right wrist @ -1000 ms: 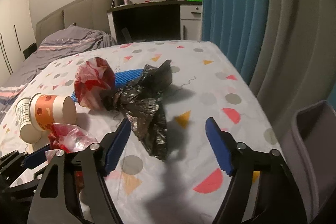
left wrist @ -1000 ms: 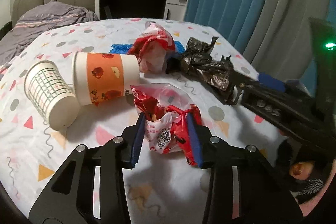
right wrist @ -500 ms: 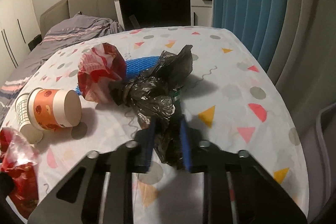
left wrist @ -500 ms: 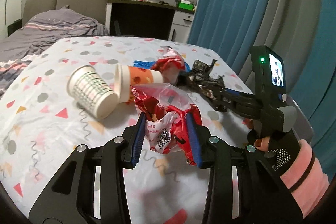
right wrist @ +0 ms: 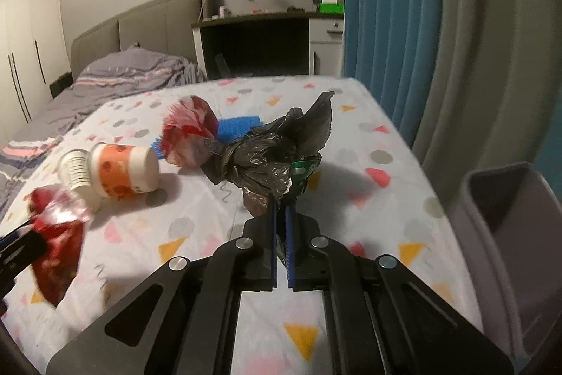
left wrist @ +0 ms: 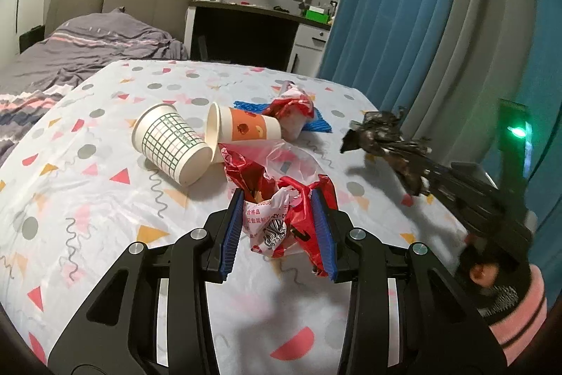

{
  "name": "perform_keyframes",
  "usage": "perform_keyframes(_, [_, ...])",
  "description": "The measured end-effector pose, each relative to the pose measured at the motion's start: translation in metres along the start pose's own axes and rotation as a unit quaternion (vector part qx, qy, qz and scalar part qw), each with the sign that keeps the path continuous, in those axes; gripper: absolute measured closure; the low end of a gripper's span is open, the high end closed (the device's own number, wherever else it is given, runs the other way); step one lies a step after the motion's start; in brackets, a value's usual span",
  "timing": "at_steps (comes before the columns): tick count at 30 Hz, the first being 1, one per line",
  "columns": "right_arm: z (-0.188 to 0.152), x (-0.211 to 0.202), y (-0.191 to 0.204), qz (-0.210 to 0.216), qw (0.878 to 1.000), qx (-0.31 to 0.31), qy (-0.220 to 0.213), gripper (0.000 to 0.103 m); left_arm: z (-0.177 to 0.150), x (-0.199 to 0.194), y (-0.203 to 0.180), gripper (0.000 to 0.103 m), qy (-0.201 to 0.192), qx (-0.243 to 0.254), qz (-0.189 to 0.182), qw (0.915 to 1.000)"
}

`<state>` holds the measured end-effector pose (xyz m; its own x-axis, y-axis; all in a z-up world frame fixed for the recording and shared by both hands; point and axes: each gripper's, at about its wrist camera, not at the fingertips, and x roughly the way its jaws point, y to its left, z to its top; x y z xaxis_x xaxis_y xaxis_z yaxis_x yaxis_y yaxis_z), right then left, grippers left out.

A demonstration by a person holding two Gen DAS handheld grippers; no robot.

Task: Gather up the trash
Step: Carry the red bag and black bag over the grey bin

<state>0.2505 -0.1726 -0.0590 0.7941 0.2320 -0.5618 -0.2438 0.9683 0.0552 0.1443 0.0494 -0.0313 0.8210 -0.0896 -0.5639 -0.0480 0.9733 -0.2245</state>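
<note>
Holding two pieces of trash above the patterned counter, we have the left gripper clamped on a crumpled red wrapper, and the right gripper, jaws just closed, pinching a black plastic bag. Two paper cups lie tipped beside another red wrapper. A grey bin stands right of the counter.

Left gripper is pinched on a red wrapper, tilted down. Right gripper just snapped closed on a black bag; pink-sleeved hand carries it.
</note>
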Motion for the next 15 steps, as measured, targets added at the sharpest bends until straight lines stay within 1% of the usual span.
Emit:
perform_keyframes(7, [-0.020,-0.060,-0.010,0.010,0.999,0.021,-0.033,0.098,-0.004,-0.019,-0.013,0.065,-0.012,0.009,-0.013,0.9998])
perform_keyframes(15, [-0.032,-0.102,-0.024,0.008,0.998,0.033,-0.056,0.098,-0.006,-0.038,-0.040,0.065,-0.025,0.028,-0.030,0.9989])
